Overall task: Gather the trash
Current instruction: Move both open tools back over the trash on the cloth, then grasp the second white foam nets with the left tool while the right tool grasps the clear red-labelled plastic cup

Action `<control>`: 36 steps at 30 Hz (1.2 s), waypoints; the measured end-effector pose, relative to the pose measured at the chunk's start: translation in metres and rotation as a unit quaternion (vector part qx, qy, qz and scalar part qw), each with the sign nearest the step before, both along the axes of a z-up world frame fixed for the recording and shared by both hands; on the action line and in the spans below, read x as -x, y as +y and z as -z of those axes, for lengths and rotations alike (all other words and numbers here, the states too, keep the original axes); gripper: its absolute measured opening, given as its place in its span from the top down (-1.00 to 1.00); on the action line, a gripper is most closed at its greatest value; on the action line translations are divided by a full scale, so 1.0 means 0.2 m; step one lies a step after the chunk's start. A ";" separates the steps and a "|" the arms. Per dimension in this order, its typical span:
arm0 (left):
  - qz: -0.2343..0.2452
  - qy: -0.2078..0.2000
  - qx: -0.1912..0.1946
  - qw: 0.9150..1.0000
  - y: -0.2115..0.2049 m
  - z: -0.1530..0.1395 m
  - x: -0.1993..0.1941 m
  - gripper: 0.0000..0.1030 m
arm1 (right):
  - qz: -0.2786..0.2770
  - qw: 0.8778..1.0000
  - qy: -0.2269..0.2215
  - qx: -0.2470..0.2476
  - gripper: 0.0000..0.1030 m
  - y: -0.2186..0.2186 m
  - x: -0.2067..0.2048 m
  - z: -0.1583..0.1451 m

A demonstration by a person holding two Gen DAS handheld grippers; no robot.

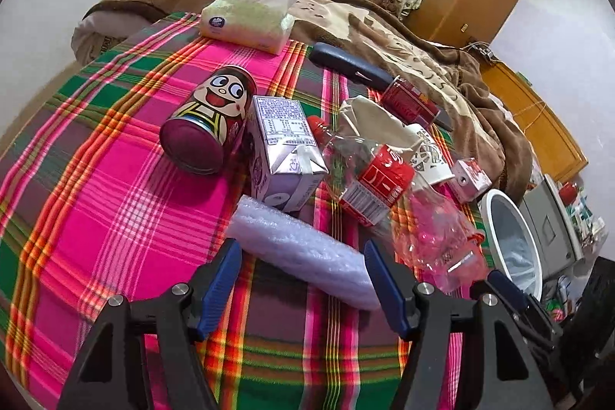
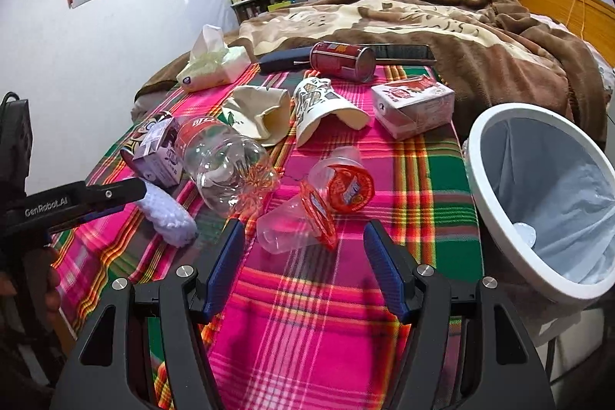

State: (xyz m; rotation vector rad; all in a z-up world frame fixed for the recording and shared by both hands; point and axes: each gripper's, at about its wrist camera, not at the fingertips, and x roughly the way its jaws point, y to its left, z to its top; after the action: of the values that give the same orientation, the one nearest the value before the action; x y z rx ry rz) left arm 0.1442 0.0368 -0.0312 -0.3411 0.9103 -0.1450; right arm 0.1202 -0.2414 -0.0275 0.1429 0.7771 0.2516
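Observation:
Trash lies on a plaid cloth [image 1: 115, 187]. My left gripper [image 1: 301, 256] is open, its fingers on either side of a white foam roll [image 1: 303, 252], which also shows in the right wrist view [image 2: 167, 214]. Beyond lie a cartoon can [image 1: 209, 122], a purple carton [image 1: 284, 152] and a clear bottle with a red label [image 1: 369, 179]. My right gripper [image 2: 303, 237] is open just before a clear plastic cup with an orange lid [image 2: 307, 214]. A white trash bin with a liner [image 2: 549, 195] stands at the right.
Further back lie crushed paper cups [image 2: 323, 106], a red-and-white carton [image 2: 413, 104], a red can [image 2: 342, 60], a tissue pack [image 2: 211, 66] and a dark case [image 2: 284, 60]. A brown blanket [image 2: 480, 45] covers the bed behind. The left gripper's body [image 2: 77, 202] reaches in from the left.

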 end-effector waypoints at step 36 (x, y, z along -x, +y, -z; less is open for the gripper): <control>0.026 0.052 -0.072 0.996 0.00 0.08 -0.04 -0.29 | -0.031 0.999 0.014 0.009 0.11 0.08 -0.01 0.01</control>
State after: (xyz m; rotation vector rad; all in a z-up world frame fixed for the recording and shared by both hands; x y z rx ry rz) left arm 0.1528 0.0377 -0.0470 -0.1920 1.0271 -0.1087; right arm 0.1219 -0.2253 -0.0293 0.1067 0.8125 0.3012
